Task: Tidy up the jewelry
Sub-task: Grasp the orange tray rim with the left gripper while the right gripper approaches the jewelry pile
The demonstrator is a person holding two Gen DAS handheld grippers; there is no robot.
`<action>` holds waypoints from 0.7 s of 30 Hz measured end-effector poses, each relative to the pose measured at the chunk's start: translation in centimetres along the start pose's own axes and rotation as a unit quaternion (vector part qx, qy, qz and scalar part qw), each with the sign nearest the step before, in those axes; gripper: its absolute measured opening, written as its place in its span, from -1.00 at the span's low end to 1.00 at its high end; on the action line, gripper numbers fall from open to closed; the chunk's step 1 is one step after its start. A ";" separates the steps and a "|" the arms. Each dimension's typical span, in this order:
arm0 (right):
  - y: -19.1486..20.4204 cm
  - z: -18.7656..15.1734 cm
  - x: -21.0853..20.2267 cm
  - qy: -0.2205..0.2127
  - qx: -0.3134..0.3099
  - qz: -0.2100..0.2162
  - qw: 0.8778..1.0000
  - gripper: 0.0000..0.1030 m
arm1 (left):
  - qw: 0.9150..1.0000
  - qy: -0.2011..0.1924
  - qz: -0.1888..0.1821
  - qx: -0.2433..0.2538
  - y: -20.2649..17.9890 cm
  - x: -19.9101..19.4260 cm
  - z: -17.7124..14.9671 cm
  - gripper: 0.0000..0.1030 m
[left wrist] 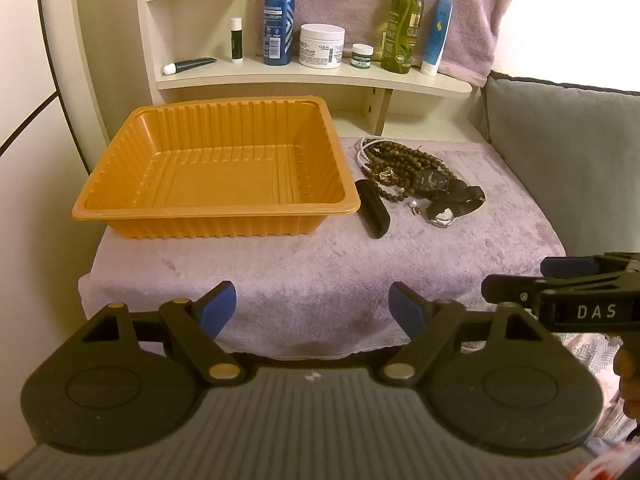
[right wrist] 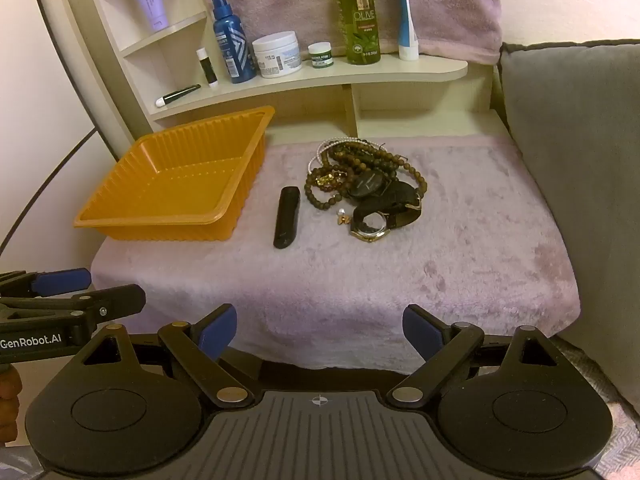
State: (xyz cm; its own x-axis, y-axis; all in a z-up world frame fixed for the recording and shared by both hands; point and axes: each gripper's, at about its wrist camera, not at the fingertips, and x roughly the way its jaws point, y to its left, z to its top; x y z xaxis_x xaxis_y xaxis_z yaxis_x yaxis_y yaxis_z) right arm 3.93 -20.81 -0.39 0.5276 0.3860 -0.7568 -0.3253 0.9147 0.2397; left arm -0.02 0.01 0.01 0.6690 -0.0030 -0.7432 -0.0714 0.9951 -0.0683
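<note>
An empty orange ribbed tray (left wrist: 120,204) (right wrist: 120,216) stands at the left of a lilac towel. To its right lies a heap of brown bead strings (left wrist: 394,160) (right wrist: 360,160), a white bead strand (left wrist: 362,154), two watches (left wrist: 444,216) (right wrist: 370,226), small earrings (right wrist: 344,216) and a black bar-shaped case (left wrist: 374,208) (right wrist: 286,216). My left gripper (left wrist: 312,312) hangs open in front of the towel's near edge, nothing between its fingers. My right gripper (right wrist: 318,330) is likewise open and empty, near the same edge. Each gripper shows at the side of the other's view.
A shelf (left wrist: 312,76) behind the towel carries bottles, jars and tubes (right wrist: 362,12). A grey cushion (left wrist: 560,152) (right wrist: 572,160) borders the right side. The towel (right wrist: 400,280) has bare room in front of the jewelry. A wall lies at the left.
</note>
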 end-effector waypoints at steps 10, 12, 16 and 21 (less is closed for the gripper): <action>-0.5 -0.6 0.0 -0.001 0.000 0.001 1.000 0.75 | 1.000 0.006 -0.002 -0.003 0.2 0.2 -0.1 0.60; -0.2 0.0 0.1 -0.005 0.000 0.004 1.000 0.75 | 1.000 0.007 -0.001 -0.004 0.4 0.2 -0.2 0.60; -0.1 0.2 0.0 -0.013 -0.001 0.007 1.000 0.75 | 1.000 0.005 0.007 -0.015 0.8 0.3 -0.2 0.60; -0.8 0.1 0.4 -0.023 0.011 0.021 0.999 0.74 | 0.999 -0.009 0.019 -0.047 2.4 0.3 -0.1 0.60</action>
State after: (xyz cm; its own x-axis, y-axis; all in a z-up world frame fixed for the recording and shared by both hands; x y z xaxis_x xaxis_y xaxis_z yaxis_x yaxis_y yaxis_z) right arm 4.48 -21.40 -0.85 0.5498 0.4295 -0.7164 -0.3310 0.8995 0.2853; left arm -0.07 2.41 -0.39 0.6781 0.0365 -0.7340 -0.1655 0.9807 -0.1041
